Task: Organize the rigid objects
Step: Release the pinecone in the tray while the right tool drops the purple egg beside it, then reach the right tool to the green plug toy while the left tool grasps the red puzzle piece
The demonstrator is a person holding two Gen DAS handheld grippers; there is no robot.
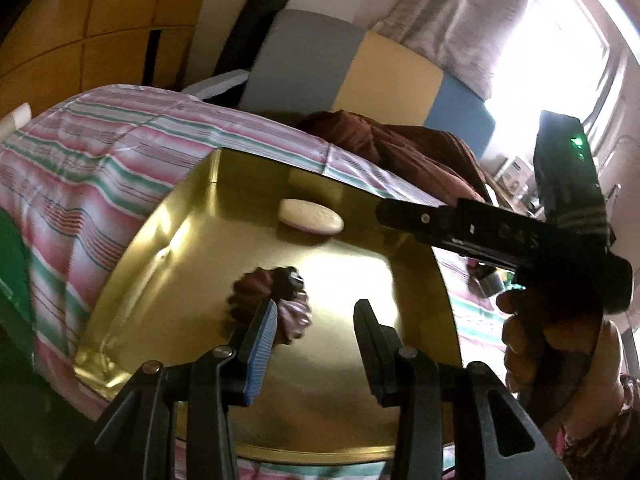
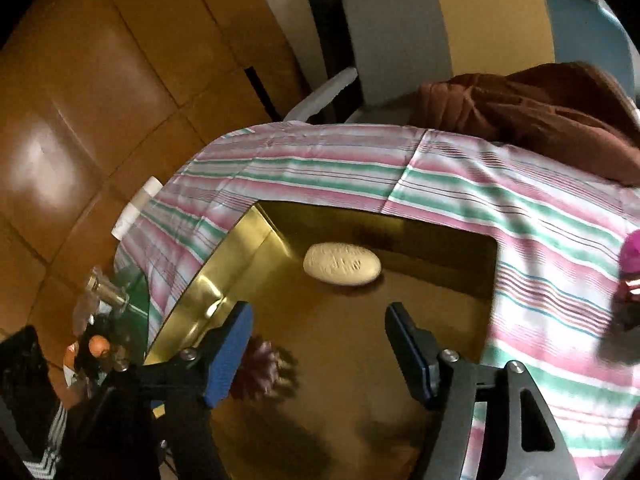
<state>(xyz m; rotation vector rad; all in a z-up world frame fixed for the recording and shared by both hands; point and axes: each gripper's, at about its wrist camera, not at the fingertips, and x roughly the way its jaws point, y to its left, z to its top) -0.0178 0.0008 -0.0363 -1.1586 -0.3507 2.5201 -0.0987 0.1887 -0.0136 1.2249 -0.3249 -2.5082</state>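
While both tongs hover apart and empty over the gold tray (image 1: 192,216):
Left tongs (image 1: 316,330): open, brown fluted mould (image 1: 260,292) just beyond their left finger.
Right tongs (image 2: 320,348): open, mould (image 2: 266,368) beside their left pad.
Soap bar (image 2: 342,266): farther back in the tray, long axis crosswise.
Nearer hand: cannot tell.
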